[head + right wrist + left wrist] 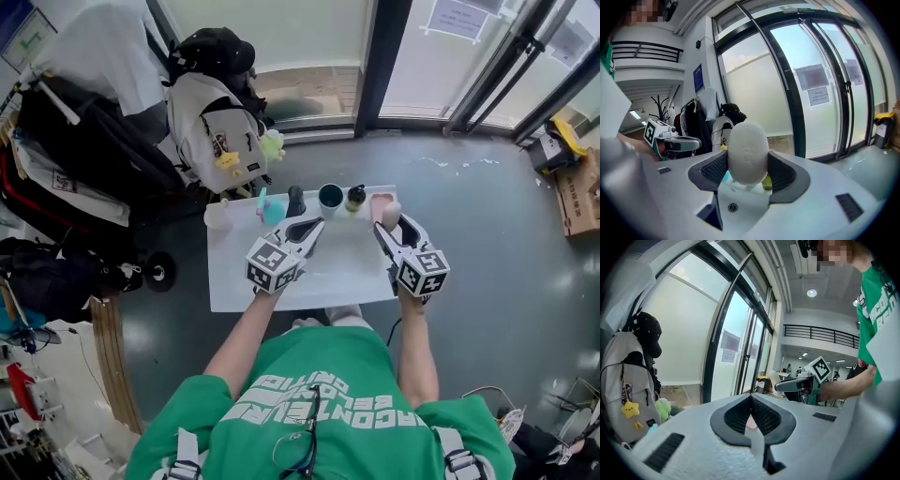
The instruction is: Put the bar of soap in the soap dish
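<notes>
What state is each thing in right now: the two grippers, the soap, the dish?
Right gripper: shut on the bar of soap.
Bar of soap: clamped between the jaws, not in the dish.
Left gripper: shut, empty.
Soap dish: does not hold the soap yet.
Dark cup: upright.

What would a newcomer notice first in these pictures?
The pale oval bar of soap clamped between the right tongs, near the pink soap dish at the far right corner of the white table. Then the row of cups and bottles along that far edge, and the left tongs shut on nothing.
</notes>
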Action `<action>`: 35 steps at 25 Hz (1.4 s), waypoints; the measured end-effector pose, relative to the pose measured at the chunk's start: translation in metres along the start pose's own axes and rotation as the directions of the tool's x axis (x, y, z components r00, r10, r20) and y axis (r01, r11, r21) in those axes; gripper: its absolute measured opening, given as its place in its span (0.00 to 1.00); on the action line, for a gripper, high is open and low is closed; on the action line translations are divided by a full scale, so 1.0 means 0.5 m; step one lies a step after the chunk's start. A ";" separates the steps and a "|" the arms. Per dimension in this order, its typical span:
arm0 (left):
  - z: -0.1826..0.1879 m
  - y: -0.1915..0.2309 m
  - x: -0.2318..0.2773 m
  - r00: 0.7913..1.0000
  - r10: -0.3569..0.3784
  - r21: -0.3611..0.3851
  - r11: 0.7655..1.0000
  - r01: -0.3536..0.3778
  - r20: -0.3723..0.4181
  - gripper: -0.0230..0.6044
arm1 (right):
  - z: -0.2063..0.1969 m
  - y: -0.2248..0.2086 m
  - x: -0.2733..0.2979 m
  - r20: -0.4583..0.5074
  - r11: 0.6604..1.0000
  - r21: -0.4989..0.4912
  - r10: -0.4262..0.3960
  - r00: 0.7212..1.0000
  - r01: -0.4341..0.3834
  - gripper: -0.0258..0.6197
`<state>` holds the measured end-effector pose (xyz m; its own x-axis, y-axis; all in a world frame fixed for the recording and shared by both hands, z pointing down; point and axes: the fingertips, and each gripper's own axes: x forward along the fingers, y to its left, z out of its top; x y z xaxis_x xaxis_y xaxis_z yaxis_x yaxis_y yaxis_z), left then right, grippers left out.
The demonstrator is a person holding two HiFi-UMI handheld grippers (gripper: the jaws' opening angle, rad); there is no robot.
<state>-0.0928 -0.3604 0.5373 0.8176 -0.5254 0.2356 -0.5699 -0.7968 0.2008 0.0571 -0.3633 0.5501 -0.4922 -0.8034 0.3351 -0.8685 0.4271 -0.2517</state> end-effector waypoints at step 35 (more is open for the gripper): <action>-0.103 0.024 0.206 0.992 -0.046 -0.128 0.991 0.031 -0.120 0.05 | -0.271 -0.294 0.173 -0.369 0.993 0.076 -0.060 0.927 0.095 0.44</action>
<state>-0.0197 -0.4086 0.6127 0.8273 -0.4482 0.3387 -0.5503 -0.7679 0.3280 0.1343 -0.4393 0.7392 -0.4259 -0.6178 0.6610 -0.9042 0.3160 -0.2873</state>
